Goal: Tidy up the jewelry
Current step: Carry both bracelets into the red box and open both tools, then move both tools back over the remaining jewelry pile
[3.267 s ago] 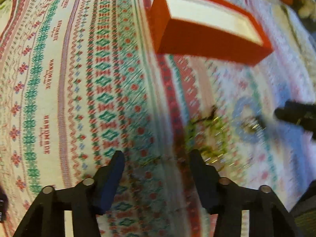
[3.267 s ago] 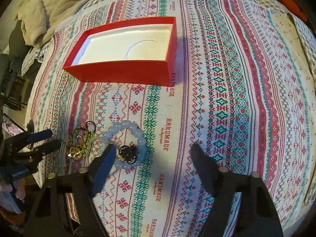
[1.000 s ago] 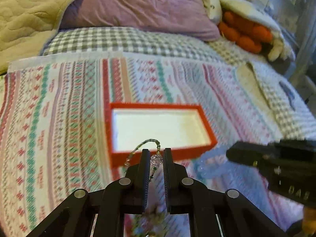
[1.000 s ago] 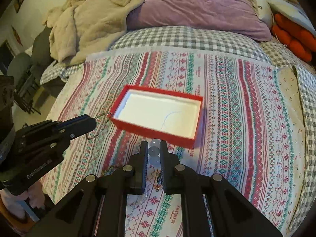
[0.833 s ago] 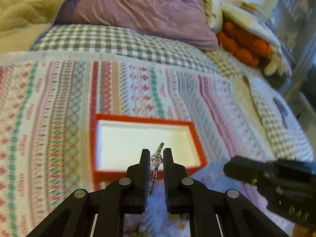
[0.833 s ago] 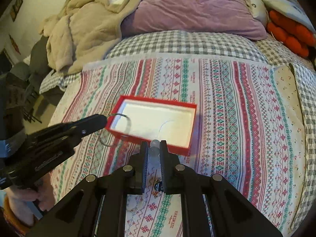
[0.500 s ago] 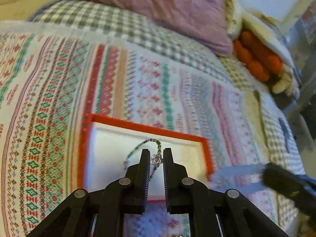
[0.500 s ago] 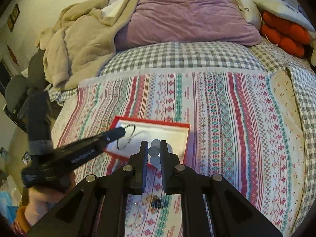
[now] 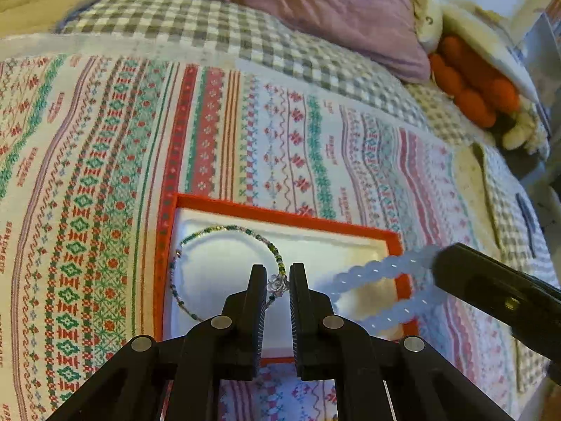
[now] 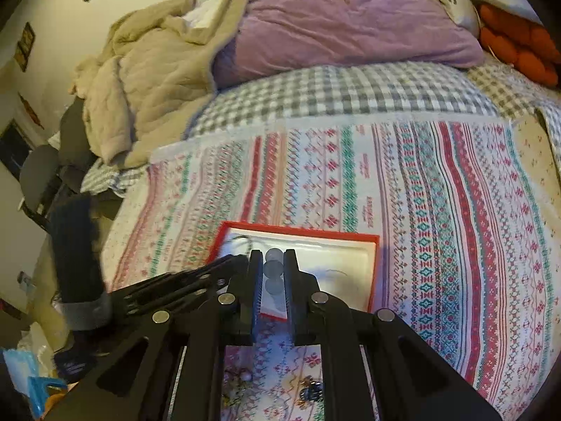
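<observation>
A red box [image 9: 280, 216] with a white lining lies on the patterned bedspread. My left gripper [image 9: 277, 282] is shut on a thin green beaded bracelet [image 9: 224, 228] at its clear rose charm, and the loop hangs over the box's left half. My right gripper [image 10: 272, 268] is shut on a pale blue bead bracelet [image 9: 378, 270], held over the box's right edge. In the right wrist view the pale beads [image 10: 273, 266] sit between the pads, with the red box [image 10: 374, 280] just beyond. The left gripper [image 10: 242, 261] reaches in from the left there.
Loose jewelry pieces [image 10: 310, 391] lie on the bedspread [image 10: 438, 210] near the bottom of the right wrist view. A purple pillow [image 10: 350, 24], a beige quilt [image 10: 150, 77] and orange cushions [image 9: 473, 91] lie at the head of the bed. A chair [image 10: 45, 182] stands at the left bedside.
Both grippers carried their bracelets forward from in front of the box to over it. The green bracelet's loop now hangs above the white lining, and the blue bracelet has come in at the box's right edge.
</observation>
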